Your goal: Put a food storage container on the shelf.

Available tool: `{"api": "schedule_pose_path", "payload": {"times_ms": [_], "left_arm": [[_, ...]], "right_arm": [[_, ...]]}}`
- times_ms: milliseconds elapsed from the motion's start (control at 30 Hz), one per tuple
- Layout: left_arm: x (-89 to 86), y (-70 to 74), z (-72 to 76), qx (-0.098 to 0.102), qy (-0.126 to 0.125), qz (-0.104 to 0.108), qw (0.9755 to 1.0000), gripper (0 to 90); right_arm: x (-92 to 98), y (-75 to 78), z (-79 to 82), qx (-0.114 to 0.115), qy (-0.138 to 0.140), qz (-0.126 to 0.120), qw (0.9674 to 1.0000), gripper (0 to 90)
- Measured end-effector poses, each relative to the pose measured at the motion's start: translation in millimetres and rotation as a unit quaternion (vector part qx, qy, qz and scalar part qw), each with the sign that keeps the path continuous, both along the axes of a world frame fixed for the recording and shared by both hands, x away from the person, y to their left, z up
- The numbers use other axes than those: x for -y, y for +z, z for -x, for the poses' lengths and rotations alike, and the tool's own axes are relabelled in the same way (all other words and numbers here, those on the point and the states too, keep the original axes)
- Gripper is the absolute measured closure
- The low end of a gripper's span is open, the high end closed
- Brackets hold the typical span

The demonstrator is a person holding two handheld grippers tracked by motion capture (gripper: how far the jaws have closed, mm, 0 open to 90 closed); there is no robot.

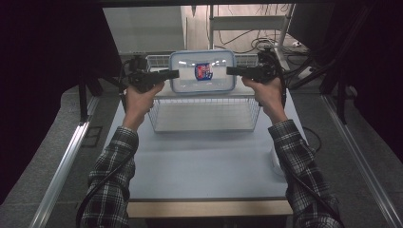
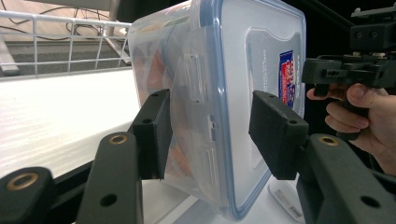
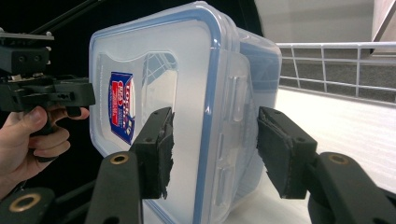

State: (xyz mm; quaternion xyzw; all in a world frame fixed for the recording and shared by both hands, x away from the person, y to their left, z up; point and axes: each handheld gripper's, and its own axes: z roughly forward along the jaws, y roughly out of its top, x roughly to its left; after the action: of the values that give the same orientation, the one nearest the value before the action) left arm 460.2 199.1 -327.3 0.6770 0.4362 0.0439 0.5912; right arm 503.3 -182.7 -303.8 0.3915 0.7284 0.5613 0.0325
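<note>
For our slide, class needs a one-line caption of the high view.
Two tongs, left and right, flank a lidded plastic container above a wire basket.

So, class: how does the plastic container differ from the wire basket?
1. The plastic container has translucent solid walls; the wire basket is open white mesh.
2. The container is closed with a blue-rimmed lid carrying a sticker; the basket is open-topped.
3. The container stands on edge between the left gripper and right gripper; the basket sits flat on the table.
Both are rectangular.
</note>
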Motion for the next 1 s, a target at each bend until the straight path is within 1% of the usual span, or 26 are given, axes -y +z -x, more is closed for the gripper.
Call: {"api": "schedule_pose_path", "payload": {"times_ms": [67, 100, 133, 167, 200, 233, 267, 300, 333, 367, 400, 433, 467, 500, 533, 567, 600, 633, 733, 800, 833, 867, 900, 933, 1000], "left_arm": [[-0.4, -0.4, -0.6, 0.000, 0.000, 0.000, 1.0000, 49.4], [-0.4, -0.4, -0.8, -0.001, 0.000, 0.000, 1.0000, 49.2], [-0.3, -0.8, -0.9, -0.003, 0.001, 0.002, 1.0000, 49.2], [-0.8, -1.5, -1.6, -0.002, -0.001, 0.000, 1.0000, 48.9], [-0.5, -2.4, -2.2, -0.006, 0.002, 0.000, 1.0000, 48.2], [-1.1, -4.0, -3.2, -0.011, 0.003, -0.001, 0.9999, 46.2], [-2.4, -6.3, -4.3, -0.018, 0.006, 0.005, 0.9998, 43.2], [-4.4, -9.5, -5.9, -0.023, 0.001, 0.022, 0.9995, 42.0], [-6.2, -12.2, -6.8, -0.026, -0.004, 0.038, 0.9989, 43.7], [-7.8, -12.8, -7.5, -0.026, -0.004, 0.039, 0.9989, 44.5], [-7.8, -12.8, -7.5, -0.026, -0.004, 0.039, 0.9989, 44.5], [-8.3, -9.7, -7.8, -0.029, 0.004, 0.028, 0.9992, 44.4], [-8.3, -9.7, -7.8, -0.029, 0.004, 0.028, 0.9992, 43.7], [-7.6, -7.9, -7.2, -0.024, 0.014, 0.020, 0.9994, 43.7], [-7.1, -5.8, -6.1, -0.016, 0.025, 0.003, 0.9996, 42.9], [-5.6, -3.9, -5.3, -0.011, 0.035, -0.013, 0.9992, 42.9], [-4.4, -3.0, -5.3, -0.012, 0.038, -0.023, 0.9990, 41.5], [-3.0, -2.4, -5.6, -0.016, 0.052, -0.033, 0.9980, 39.9], [-2.9, -2.3, -6.3, -0.012, 0.057, -0.039, 0.9975, 39.0], [-3.2, -2.7, -6.9, -0.008, 0.062, -0.040, 0.9972, 39.2], [-3.8, -3.7, -8.4, -0.009, 0.059, -0.029, 0.9978, 41.9], [-3.8, -3.7, -8.4, -0.009, 0.059, -0.029, 0.9978, 44.7], [-4.0, -4.6, -9.5, -0.008, 0.055, -0.020, 0.9982, 49.0], [-4.0, -4.9, -10.5, -0.009, 0.052, -0.019, 0.9984, 49.0], [-3.2, -3.8, -10.8, -0.012, 0.052, -0.021, 0.9984, 48.6]], "right_arm": [[-0.3, 0.0, 0.2, 0.000, 0.000, 0.002, 1.0000, 46.9], [-0.7, -0.5, 0.4, -0.001, -0.001, 0.011, 0.9999, 45.9], [-0.7, -0.5, 0.4, -0.001, -0.001, 0.011, 0.9999, 45.9], [-1.0, -1.4, 0.5, -0.001, -0.002, 0.018, 0.9998, 46.0], [-1.5, -2.6, 0.5, 0.000, -0.002, 0.027, 0.9996, 51.6], [-3.0, -3.9, 0.9, 0.000, -0.002, 0.041, 0.9992, 52.4], [-4.9, -5.9, 0.9, 0.003, -0.006, 0.056, 0.9984, 50.7], [-5.7, -7.7, 0.5, 0.002, -0.013, 0.056, 0.9983, 51.9], [-4.2, -8.6, -1.0, -0.002, -0.014, 0.046, 0.9988, 53.0], [-3.0, -9.5, -3.3, -0.011, -0.011, 0.037, 0.9992, 54.0], [-2.8, -9.4, -3.7, -0.012, -0.011, 0.036, 0.9992, 55.2], [-3.0, -8.8, -3.1, -0.009, -0.012, 0.040, 0.9991, 58.2], [-3.0, -8.8, -3.1, -0.009, -0.012, 0.040, 0.9991, 58.2], [-3.4, -7.7, -2.1, -0.003, -0.012, 0.045, 0.9989, 60.4], [-6.6, -5.7, 0.4, 0.004, -0.014, 0.055, 0.9984, 60.0], [-6.6, -5.7, 0.4, 0.004, -0.014, 0.055, 0.9984, 60.0], [-9.2, -4.0, 2.1, 0.008, -0.017, 0.059, 0.9981, 60.0], [-10.4, -3.2, 2.6, 0.007, -0.019, 0.057, 0.9982, 60.1], [-12.6, -1.5, 3.8, 0.009, -0.024, 0.055, 0.9981, 60.4], [-15.7, 1.3, 6.4, 0.018, -0.033, 0.065, 0.9972, 60.7], [-18.5, 4.0, 8.0, 0.029, -0.039, 0.076, 0.9960, 61.4], [-18.5, 4.0, 8.0, 0.029, -0.039, 0.076, 0.9960, 61.4], [-20.2, 6.9, 9.0, 0.031, -0.043, 0.082, 0.9952, 62.9], [-20.2, 6.9, 9.0, 0.031, -0.043, 0.082, 0.9952, 62.9], [-21.7, 8.7, 9.9, 0.032, -0.045, 0.090, 0.9944, 63.5]]}}
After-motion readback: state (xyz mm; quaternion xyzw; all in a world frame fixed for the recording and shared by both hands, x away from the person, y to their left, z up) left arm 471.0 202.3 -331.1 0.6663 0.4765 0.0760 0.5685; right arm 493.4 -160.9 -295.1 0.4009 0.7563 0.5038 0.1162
